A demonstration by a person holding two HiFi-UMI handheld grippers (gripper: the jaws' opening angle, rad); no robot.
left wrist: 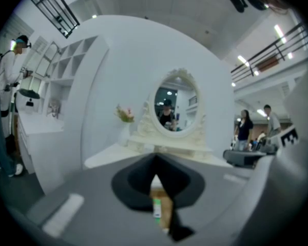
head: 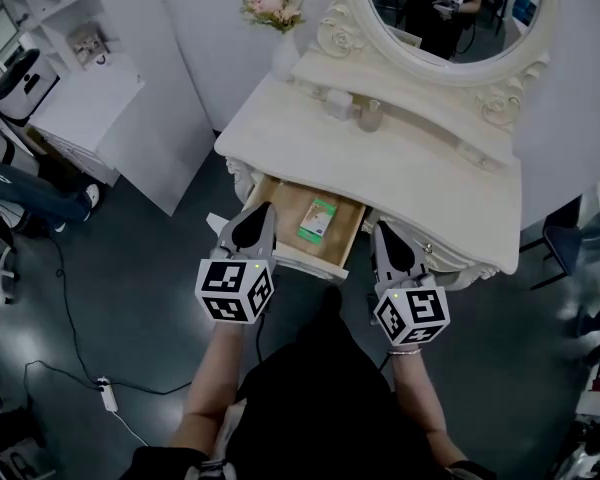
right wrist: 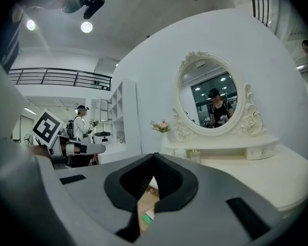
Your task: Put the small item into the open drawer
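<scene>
The small item (head: 318, 217), a green and white packet, lies flat inside the open wooden drawer (head: 272, 192) of the cream dressing table (head: 430, 183). My left gripper (head: 261, 210) hovers just above the drawer's front left corner, jaws shut and empty. My right gripper (head: 382, 232) hangs off the drawer's right side, also shut with nothing in it. In the left gripper view the packet (left wrist: 157, 207) and the drawer's wood (left wrist: 167, 204) show through the slit under the closed left gripper (left wrist: 155, 160). The right gripper view gives a sliver of the packet (right wrist: 147, 218) below the closed right gripper (right wrist: 154, 157).
An oval mirror (head: 450, 8), a vase of flowers (head: 278, 23) and small jars (head: 370, 116) stand on the tabletop. White shelving (head: 80, 88) is at the left. A cable with a power strip (head: 105, 393) lies on the dark floor. People stand in the background.
</scene>
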